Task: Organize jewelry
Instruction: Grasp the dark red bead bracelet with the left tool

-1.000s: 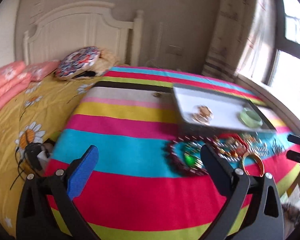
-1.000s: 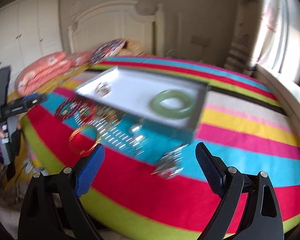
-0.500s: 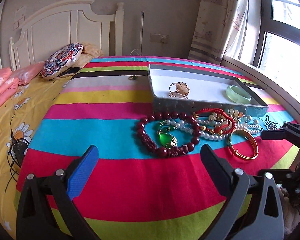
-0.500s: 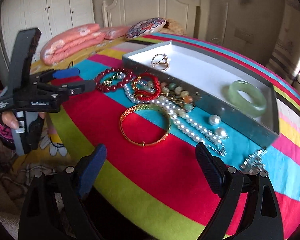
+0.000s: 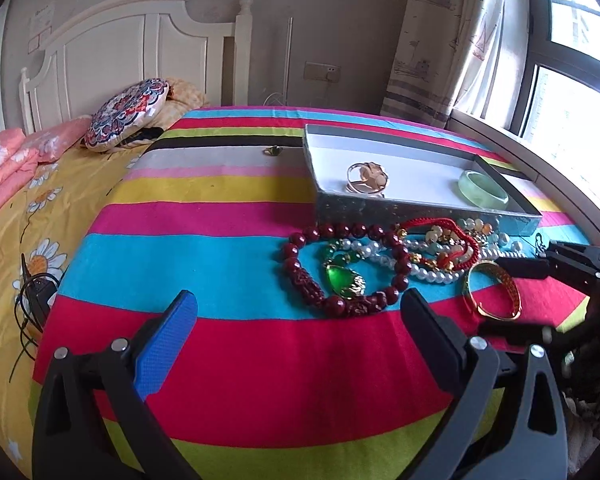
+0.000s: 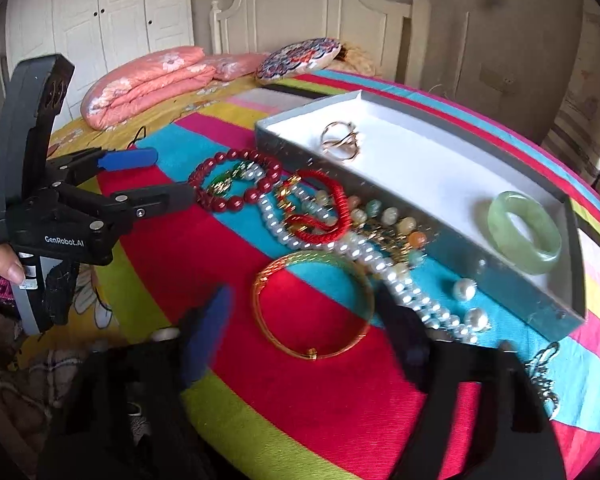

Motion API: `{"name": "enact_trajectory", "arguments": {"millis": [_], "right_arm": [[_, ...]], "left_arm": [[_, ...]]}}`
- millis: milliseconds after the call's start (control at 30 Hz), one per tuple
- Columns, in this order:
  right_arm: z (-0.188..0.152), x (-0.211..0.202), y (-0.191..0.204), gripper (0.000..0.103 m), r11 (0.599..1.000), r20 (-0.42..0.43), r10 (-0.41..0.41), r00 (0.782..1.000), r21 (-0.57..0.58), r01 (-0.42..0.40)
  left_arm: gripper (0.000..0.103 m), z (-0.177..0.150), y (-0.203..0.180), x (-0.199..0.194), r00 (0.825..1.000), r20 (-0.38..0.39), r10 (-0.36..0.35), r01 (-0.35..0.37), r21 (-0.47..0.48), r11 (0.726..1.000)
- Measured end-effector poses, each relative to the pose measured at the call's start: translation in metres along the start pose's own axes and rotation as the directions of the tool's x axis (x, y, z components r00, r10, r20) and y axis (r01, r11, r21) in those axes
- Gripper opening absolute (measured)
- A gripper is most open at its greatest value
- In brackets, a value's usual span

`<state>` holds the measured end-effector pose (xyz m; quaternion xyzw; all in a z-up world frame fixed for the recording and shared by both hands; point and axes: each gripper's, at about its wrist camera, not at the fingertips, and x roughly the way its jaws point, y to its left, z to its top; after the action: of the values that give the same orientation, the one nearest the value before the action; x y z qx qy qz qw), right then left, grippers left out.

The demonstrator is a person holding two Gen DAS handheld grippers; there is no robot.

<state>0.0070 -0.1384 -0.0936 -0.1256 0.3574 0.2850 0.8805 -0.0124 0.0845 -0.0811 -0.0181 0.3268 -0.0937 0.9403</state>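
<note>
A gold bangle (image 6: 312, 354) lies on the striped bedspread. It sits between the blurred jaws of my right gripper (image 6: 304, 320), which are closing; the pads do not visibly press on it. From the left wrist view, the right gripper (image 5: 494, 296) straddles the gold bangle (image 5: 512, 292). My left gripper (image 5: 300, 320) hovers open and holds nothing, in front of a dark red bead bracelet (image 5: 300, 276) and a green pendant (image 5: 342, 280). A pearl necklace (image 6: 400, 284) and a red cord bracelet (image 6: 336, 200) are tangled together. The grey box (image 6: 460, 252) holds a jade bangle (image 6: 544, 260) and a gold ring piece (image 6: 340, 142).
A small ring (image 5: 273, 151) lies alone on the grey stripe. A silver trinket (image 6: 540, 364) rests near the bed's edge. A patterned cushion (image 5: 128, 112), a folded pink quilt (image 6: 148, 80) and the headboard stand behind. Black cables (image 5: 32, 296) lie on the yellow sheet. A hand (image 6: 4, 264) holds the left gripper (image 6: 174, 178).
The right wrist view swung left from the box and moved in on the gold bangle, and its jaws narrowed around it. The left view steadied on the bead pile.
</note>
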Motion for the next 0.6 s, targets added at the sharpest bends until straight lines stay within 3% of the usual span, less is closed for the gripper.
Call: {"name": "enact_trajectory", "arguments": {"millis": [167,267,333,400,600], "right_arm": [[-0.003,-0.002,0.000,0.059,1.000,0.013,0.005,1.000,-0.003,-0.005],[-0.004,-0.006,0.000,0.059,1.000,0.025,0.012,1.000,0.004,-0.012],[-0.005,-0.008,-0.001,0.059,1.000,0.033,0.009,0.999,0.003,-0.009],[-0.006,-0.008,-0.001,0.059,1.000,0.033,0.013,0.999,0.007,-0.013],[-0.009,-0.007,-0.003,0.059,1.000,0.026,0.016,1.000,0.012,-0.016]], "left_arm": [[0.098,0.006,0.006,0.003,0.999,-0.020,-0.026,0.026,-0.039,0.999],[0.084,0.014,0.009,0.006,0.999,-0.034,-0.013,0.011,-0.060,0.998],[0.064,0.020,0.014,0.012,0.999,-0.051,0.000,-0.004,-0.079,0.997],[0.053,0.025,0.018,0.017,0.998,-0.069,0.003,-0.009,-0.091,0.996],[0.039,0.030,0.014,0.031,0.993,-0.110,0.030,-0.034,-0.030,0.999]]}}
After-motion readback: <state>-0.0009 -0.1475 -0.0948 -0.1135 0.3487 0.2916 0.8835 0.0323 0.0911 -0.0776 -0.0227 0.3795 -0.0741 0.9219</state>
